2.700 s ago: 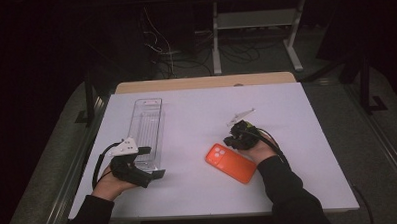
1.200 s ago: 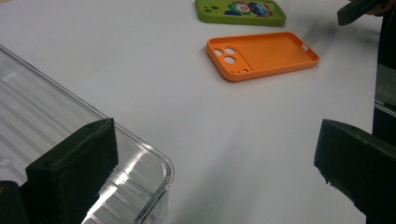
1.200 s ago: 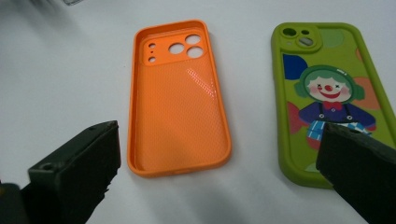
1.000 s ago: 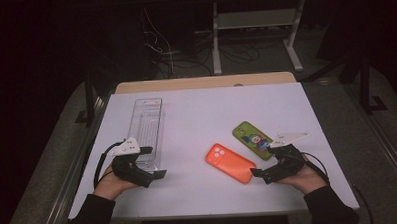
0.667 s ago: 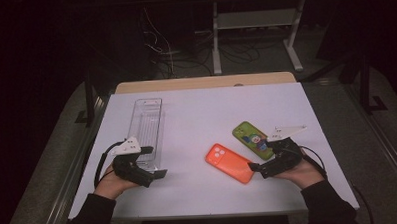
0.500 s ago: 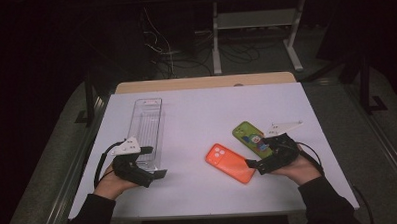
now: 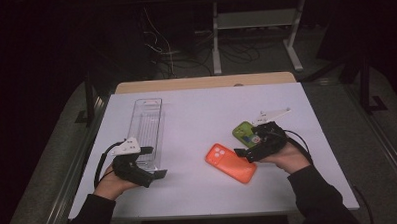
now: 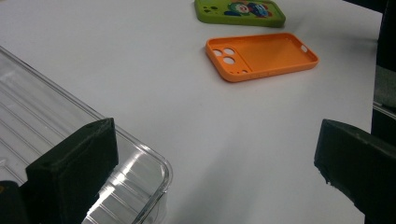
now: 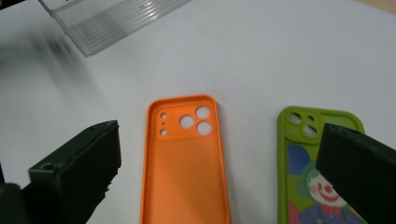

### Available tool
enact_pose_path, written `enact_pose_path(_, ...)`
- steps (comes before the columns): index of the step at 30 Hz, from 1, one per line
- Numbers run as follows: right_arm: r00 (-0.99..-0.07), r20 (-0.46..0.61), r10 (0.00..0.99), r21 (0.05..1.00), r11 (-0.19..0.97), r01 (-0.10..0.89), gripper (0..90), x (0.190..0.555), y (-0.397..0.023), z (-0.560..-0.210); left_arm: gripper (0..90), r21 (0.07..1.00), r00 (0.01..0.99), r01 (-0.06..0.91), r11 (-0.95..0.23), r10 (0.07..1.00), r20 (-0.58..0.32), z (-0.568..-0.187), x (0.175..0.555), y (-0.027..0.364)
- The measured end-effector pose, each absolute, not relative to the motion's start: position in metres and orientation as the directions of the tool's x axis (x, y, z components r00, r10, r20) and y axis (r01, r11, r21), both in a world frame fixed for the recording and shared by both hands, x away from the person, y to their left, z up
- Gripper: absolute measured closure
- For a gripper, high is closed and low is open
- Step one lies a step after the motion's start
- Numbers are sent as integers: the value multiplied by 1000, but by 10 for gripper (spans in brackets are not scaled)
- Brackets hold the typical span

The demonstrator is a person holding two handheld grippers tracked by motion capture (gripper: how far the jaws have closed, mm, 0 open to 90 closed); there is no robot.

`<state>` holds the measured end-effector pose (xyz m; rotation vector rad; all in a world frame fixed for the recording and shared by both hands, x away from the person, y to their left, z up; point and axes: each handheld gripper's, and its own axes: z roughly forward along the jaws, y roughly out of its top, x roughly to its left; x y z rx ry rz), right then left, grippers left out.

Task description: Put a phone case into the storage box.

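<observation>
Two phone cases are laid side by side on the white surface [image 7: 196, 112]: the orange case [image 9: 186, 163] is framed between the spread right claw [image 9: 219, 168]; the left claw [image 8: 215, 172], likewise released, is held beside the clear tray [image 8: 56, 135].

At the frame's centre lies a plain orange phone case [image 9: 185, 163]. To its right, a lime-green case [image 9: 306, 172] bears a clown print. Upper left, a clear ribbed tray [image 9: 112, 18] rests on the white tabletop [image 9: 280, 56]. Both tools have black jaws.

No readable text, label or number on anything.
</observation>
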<state>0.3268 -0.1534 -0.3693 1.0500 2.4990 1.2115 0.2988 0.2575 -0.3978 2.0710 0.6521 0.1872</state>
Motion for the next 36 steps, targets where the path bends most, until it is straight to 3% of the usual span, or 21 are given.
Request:
enact_pose_path(16,-746,153,648,752,414,514,0,347,-125,-366,0,819,847,377,-431,519,-117,-397,299,258)
enact_pose_path(36,-765,116,633,614,560,557,0,344,-108,-394,0,817,841,390,-424,526,-127,-397,298,259)
